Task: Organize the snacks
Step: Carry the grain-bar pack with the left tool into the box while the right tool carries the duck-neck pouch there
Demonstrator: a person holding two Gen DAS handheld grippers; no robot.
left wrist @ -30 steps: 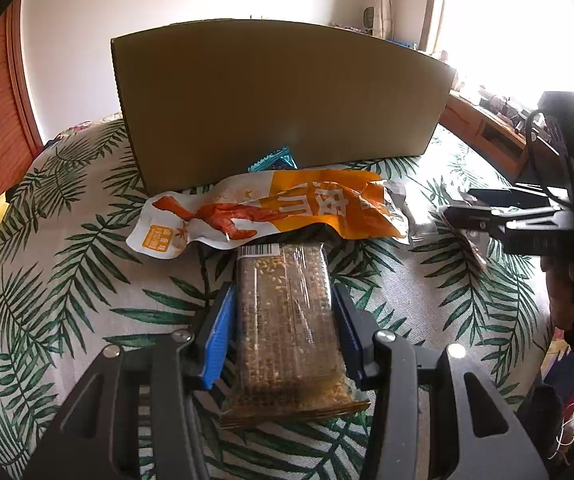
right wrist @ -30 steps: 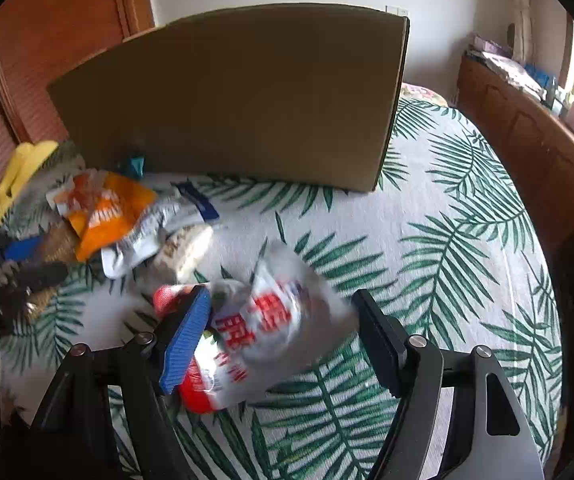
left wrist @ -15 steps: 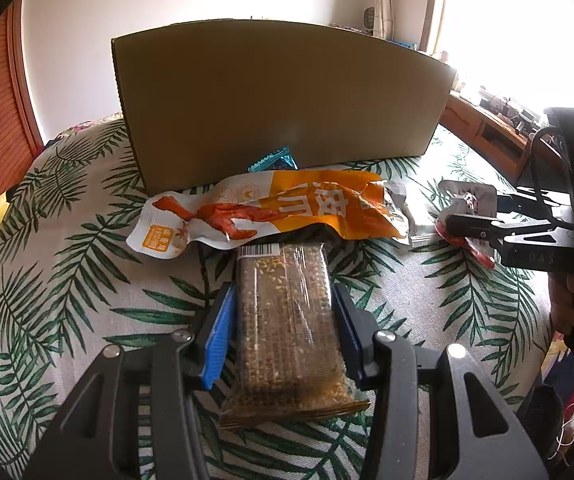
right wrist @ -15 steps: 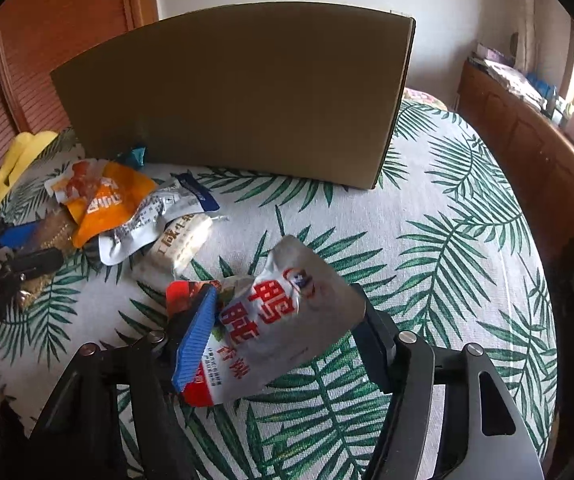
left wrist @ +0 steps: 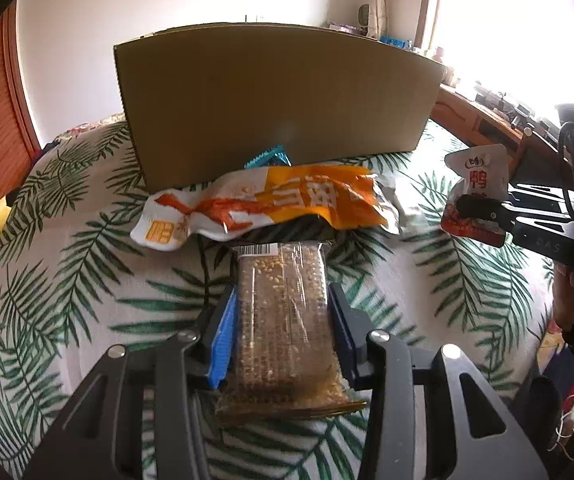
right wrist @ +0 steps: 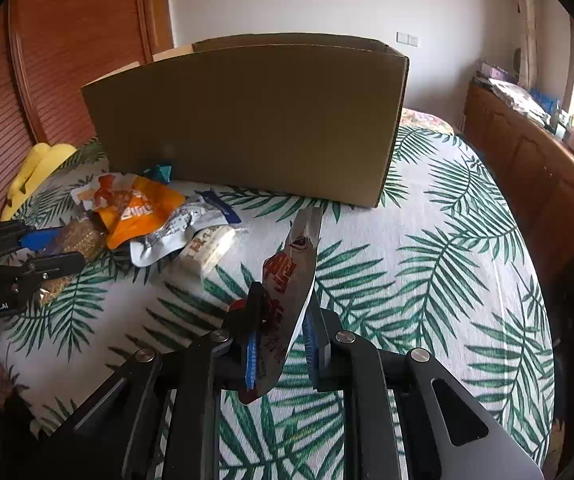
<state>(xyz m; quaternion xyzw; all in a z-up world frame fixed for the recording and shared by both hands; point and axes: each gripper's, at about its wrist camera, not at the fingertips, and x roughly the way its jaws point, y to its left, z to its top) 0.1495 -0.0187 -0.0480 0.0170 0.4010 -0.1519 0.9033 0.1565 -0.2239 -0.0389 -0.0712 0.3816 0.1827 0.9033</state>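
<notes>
Jaws clamp a snack each: right gripper (right wrist: 283, 344) pinches a silver pouch (right wrist: 293, 276) lifted off the bed (right wrist: 427, 240), left gripper (left wrist: 283, 336) squeezes a grain bar (left wrist: 283, 312). Next, likely, the cardboard box (right wrist: 247, 120).

The left wrist camera sits just behind the left gripper (left wrist: 283, 332), looking forward and downward along its fingers, close over the leaf-print cloth (left wrist: 87, 280); the cardboard box (left wrist: 275, 104) stands ahead, and the right gripper (left wrist: 483, 216) shows at the far right edge. The right wrist camera sits likewise behind the right gripper (right wrist: 283, 344), tilted down; the box (right wrist: 247, 120) lies ahead, slightly left, the left gripper (right wrist: 43, 252) at the left edge. Both views share the box, the cloth and the snack pile (right wrist: 155, 216) before the box.
</notes>
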